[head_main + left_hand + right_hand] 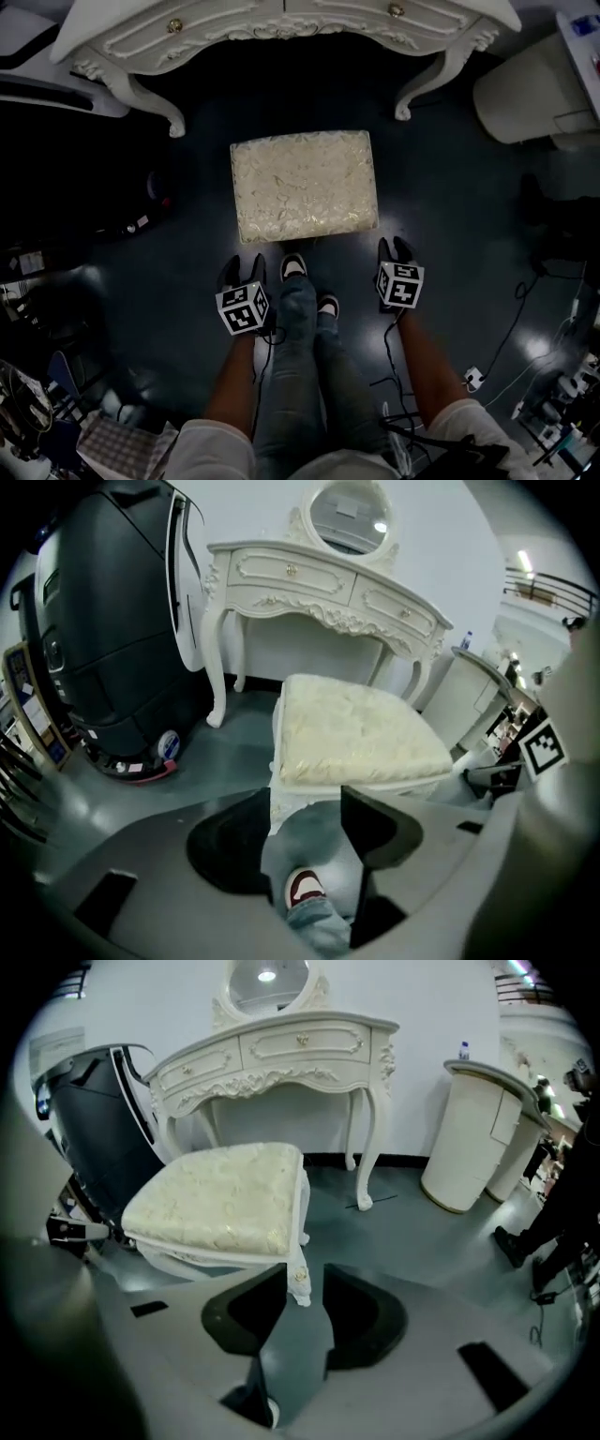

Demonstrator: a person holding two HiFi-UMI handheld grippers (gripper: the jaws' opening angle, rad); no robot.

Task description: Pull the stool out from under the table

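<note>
Stood with shoes point(293, 267) just short of the near edge of the stool point(305, 186). Held the left gripper point(242, 273) near that edge, jaws apart and clamped on nothing, with only a trouser leg point(319, 928) showing through the gap. Held the right gripper point(395, 251) by the near right corner, jaws partly apart and likewise empty; saw the carved corner leg point(298, 1283) lined up beyond the gap, pressed by neither pad.

Judged the risks as these: could have driven the stool into the feet with any further pull, nipped the slim carved leg instead of the frame if closed there, or caught the floor cable point(511, 328) at right when stepping back.

Found the stool on the dark floor, clear of the table point(281, 28) farther off and apparently fully out. Looked rectangular and upright, with a cream brocade cushion on a white carved frame, set square to the table.
</note>
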